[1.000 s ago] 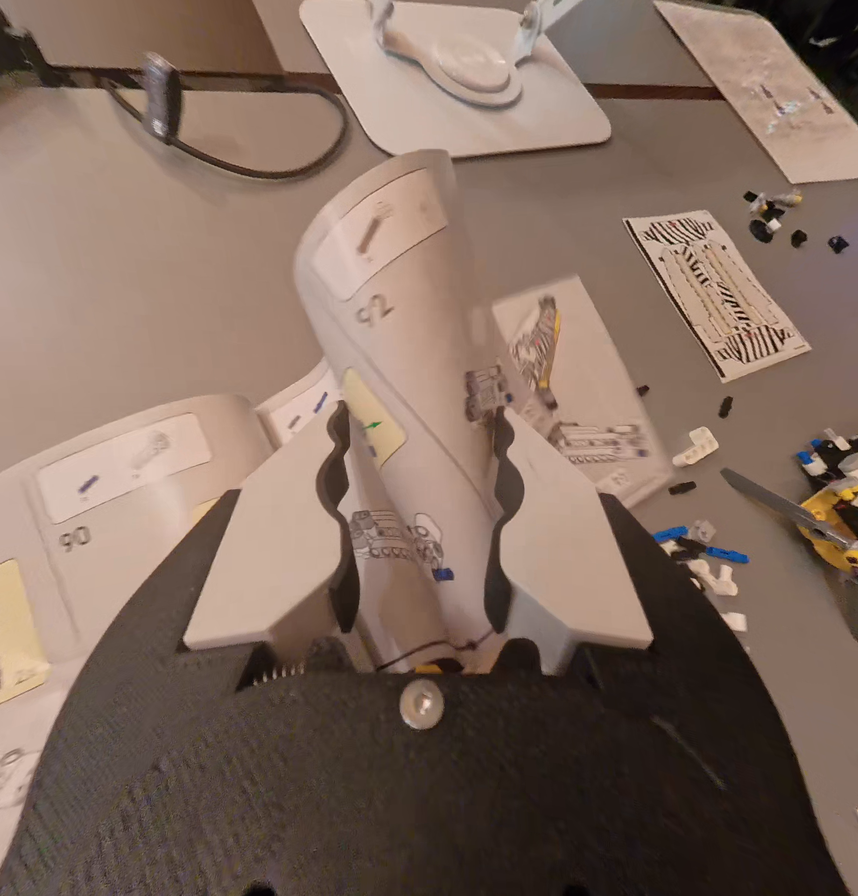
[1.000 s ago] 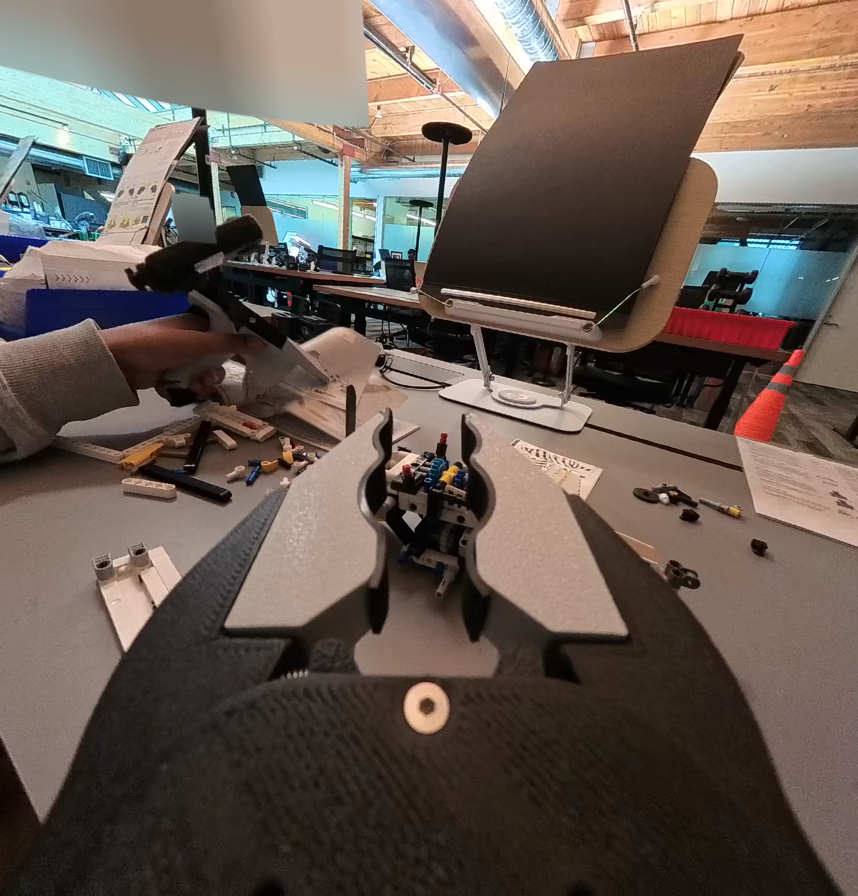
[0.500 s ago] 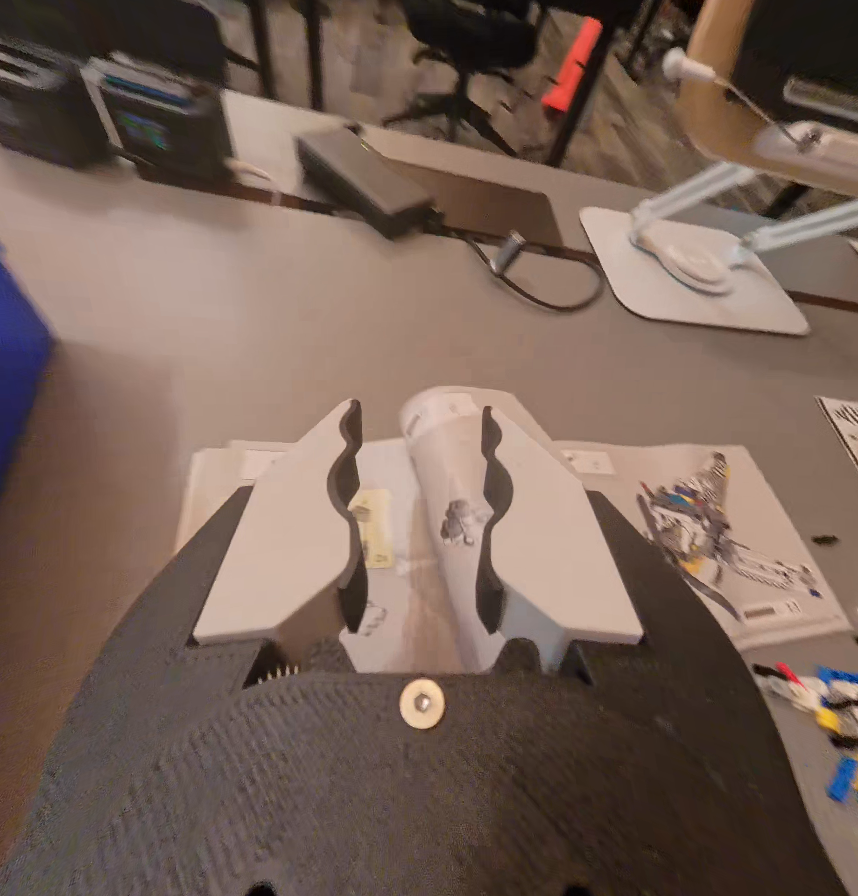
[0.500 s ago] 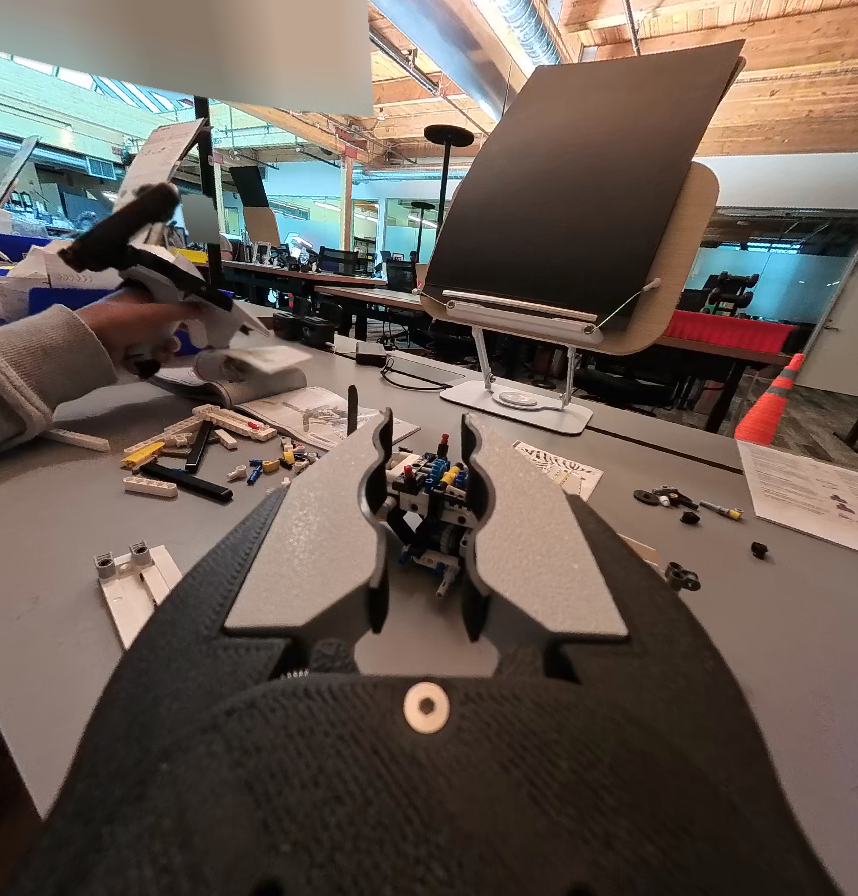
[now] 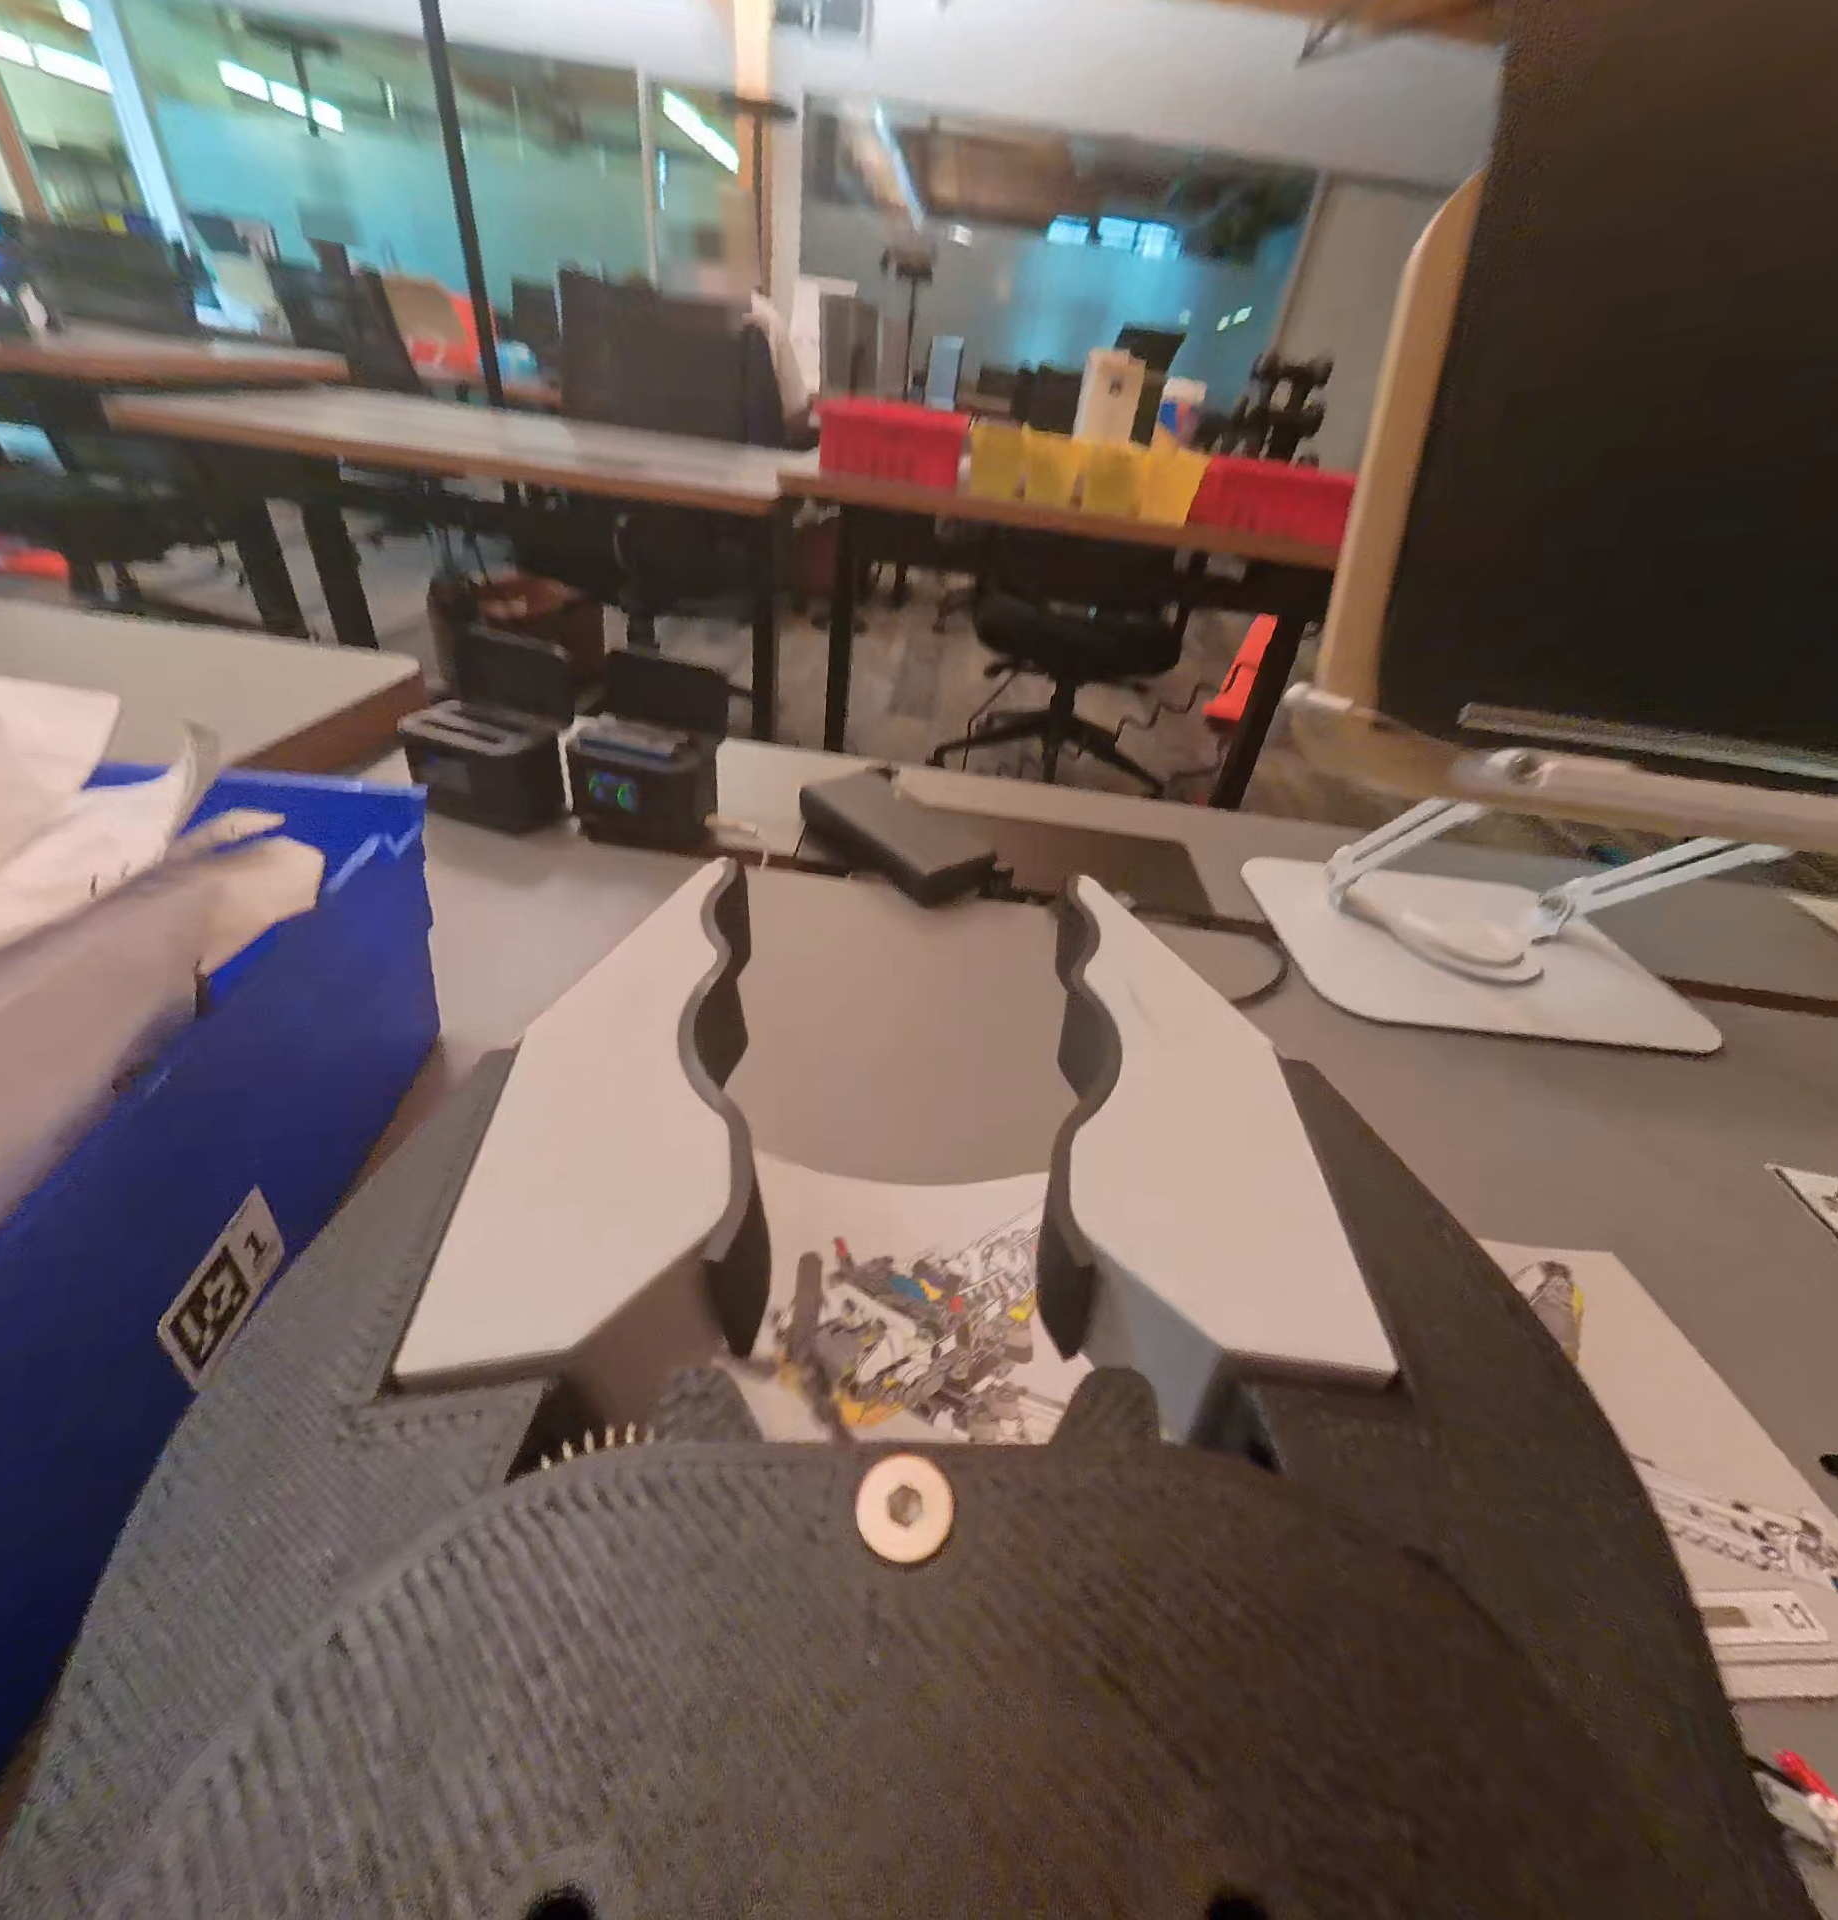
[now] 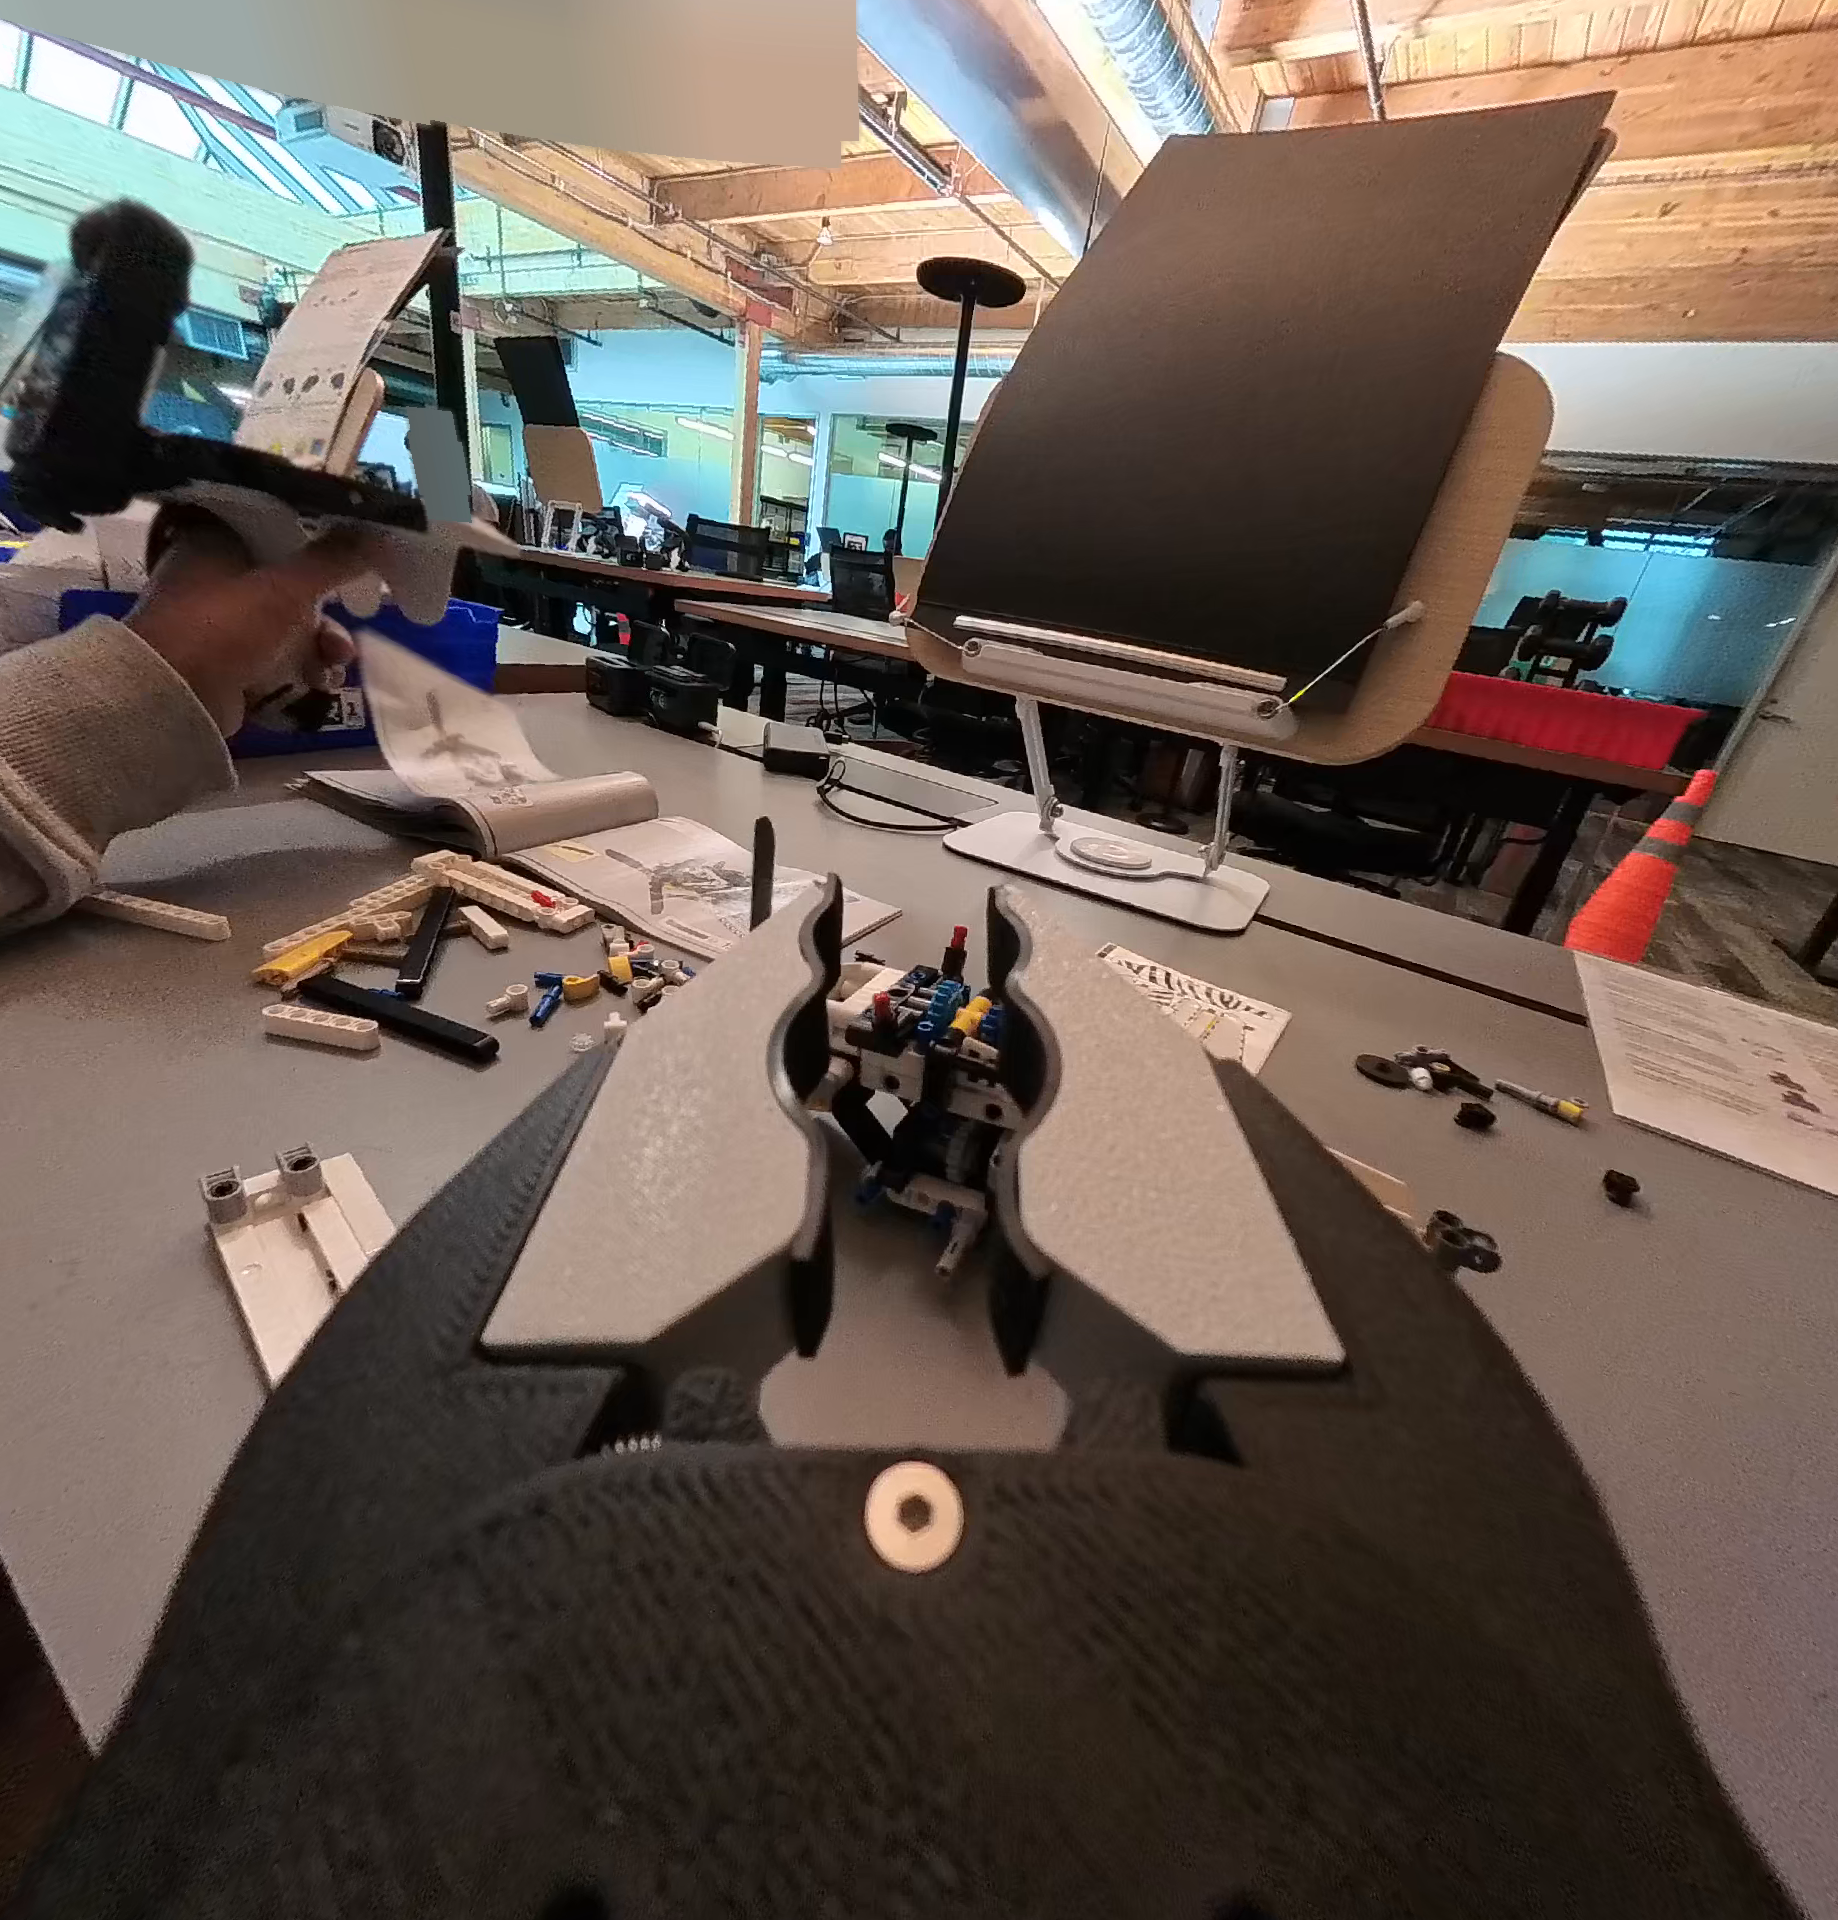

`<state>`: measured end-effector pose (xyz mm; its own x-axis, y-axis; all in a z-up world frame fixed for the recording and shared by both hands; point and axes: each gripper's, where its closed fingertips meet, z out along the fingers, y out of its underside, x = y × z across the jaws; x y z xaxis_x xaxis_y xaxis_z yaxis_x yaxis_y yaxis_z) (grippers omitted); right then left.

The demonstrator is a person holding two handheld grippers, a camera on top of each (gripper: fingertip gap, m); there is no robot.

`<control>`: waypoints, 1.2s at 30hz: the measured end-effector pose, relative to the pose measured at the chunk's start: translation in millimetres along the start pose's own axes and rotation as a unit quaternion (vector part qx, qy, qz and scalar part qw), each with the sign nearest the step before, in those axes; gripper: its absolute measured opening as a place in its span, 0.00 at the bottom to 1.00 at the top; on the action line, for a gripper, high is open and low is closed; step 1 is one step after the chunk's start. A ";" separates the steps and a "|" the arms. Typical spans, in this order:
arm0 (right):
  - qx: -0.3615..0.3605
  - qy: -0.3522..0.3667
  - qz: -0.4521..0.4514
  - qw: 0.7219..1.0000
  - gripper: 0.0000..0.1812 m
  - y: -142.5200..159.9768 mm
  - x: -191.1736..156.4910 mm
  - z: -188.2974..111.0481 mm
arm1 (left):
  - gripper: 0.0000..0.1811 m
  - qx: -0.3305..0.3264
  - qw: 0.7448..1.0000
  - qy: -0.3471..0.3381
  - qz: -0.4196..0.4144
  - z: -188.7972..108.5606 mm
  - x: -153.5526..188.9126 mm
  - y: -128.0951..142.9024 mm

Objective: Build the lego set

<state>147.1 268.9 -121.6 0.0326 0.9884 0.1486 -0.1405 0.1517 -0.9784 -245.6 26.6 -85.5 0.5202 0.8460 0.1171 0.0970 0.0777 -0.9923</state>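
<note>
My right gripper (image 6: 915,914) is shut on a small lego assembly (image 6: 925,1081) of white, black, blue and yellow parts, held just over the grey table (image 6: 1517,1403). My left gripper (image 5: 899,904) is open, with a curled page (image 5: 894,1278) of the instruction booklet lying under and between its fingers. In the right wrist view a hand holds that left gripper (image 6: 416,561) at the far left, above the open booklet (image 6: 582,810). The raised page (image 6: 447,727) curves up to it.
Loose beams and pins (image 6: 416,956) lie beside the booklet, and a white plate piece (image 6: 291,1236) lies at front left. A sticker sheet (image 6: 1195,997), small black parts (image 6: 1434,1075) and a paper sheet (image 6: 1746,1081) are on the right. A stand with a black board (image 6: 1102,873) stands behind, and a blue bin (image 5: 219,1143) at the left. Left tips to right tips: about 45 centimeters. The white plate piece (image 6: 291,1236) lies some 15 centimeters from my right tips, 40 centimeters from my left tips.
My left gripper has risen and tilted up towards the room, carrying the page over to the left. My right gripper and the assembly have not moved.
</note>
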 end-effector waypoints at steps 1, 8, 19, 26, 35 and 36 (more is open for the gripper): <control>0.000 -0.001 -0.001 1.000 0.14 0.2 -0.5 -0.1 | 0.33 0.015 1.000 0.004 0.005 -3.0 5.1 -5.4; 0.004 -0.004 -0.002 1.000 0.14 -1.3 -2.4 -1.6 | 0.34 0.063 0.995 0.045 0.057 -12.5 46.2 -22.4; 0.005 -0.002 -0.003 1.000 0.16 -1.7 -1.8 -1.8 | 0.40 -0.035 0.955 0.283 0.086 -66.7 173.6 -53.9; -0.011 -0.047 -0.006 0.999 0.37 -5.6 -23.5 -3.3 | 0.38 -0.107 0.913 0.380 0.105 -85.6 206.3 4.8; -0.279 -0.259 -0.092 0.920 0.41 57.6 -106.2 -47.0 | 0.36 -0.285 0.787 0.546 0.042 -215.5 234.8 120.0; -0.281 -0.271 -0.087 0.917 0.38 57.8 -109.3 -46.5 | 0.36 -0.301 0.777 0.551 0.044 -228.1 237.1 131.2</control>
<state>181.4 169.2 -201.1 -0.5110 0.8337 0.2096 0.3581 0.4281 -0.8298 83.9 117.1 -178.4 0.9258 -0.1579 0.3433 0.2257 -0.4974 -0.8376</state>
